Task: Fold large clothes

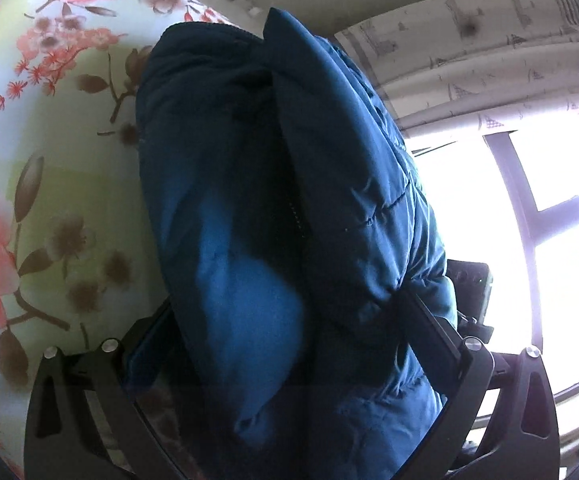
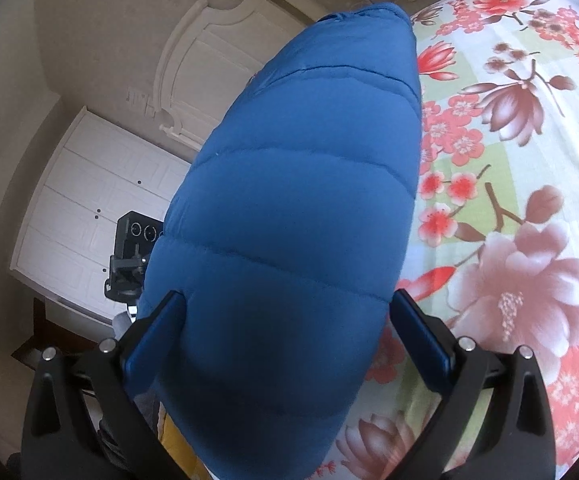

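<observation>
1. Both grippers clamped on the same blue padded jacket (image 2: pixel 297 208), lifted off the floral bedsheet (image 2: pixel 521 152) and hanging in the air beside the bed
2. Left gripper (image 1: pixel 289 320) pinching a thick bunched part near the zip, 1 finger (image 1: pixel 433 332) pressed against the quilting, the other mostly buried under cloth
3. Right gripper (image 2: pixel 285 320) squeezing a fat quilted roll between both blue pads (image 2: pixel 157 332), padding bulging above and below the grip
4. Likely step in hand: carrying or shaking out the jacket so it can be laid flat on the sheet before any fold
5. Worth keeping both grips level and pulled apart enough to take the slack out of the cloth; puffy fill slides easily, so steady pressure and slow motion advised
6. Worth lowering onto the sheet hem first, then drawing back toward the collar, so the body spreads smooth rather than heaping
7. Which part of the garment each gripper holds: cannot tell, seams and sleeves hidden in the bundle
8. Open room: wide stretch of bare floral sheet in both views, apparently enough for the whole jacket
9. Edges to mind: bright window (image 1: pixel 529 208) with its dark frame close on the left gripper's side; pale headboard (image 2: pixel 209 64) and white cabinet (image 2: pixel 89 208) on the right gripper's side, with a black device on a stand (image 2: pixel 133 248) just beside the jacket in the right wrist view
10. Safest travel: toward the middle of the bed, away from stand and window
</observation>
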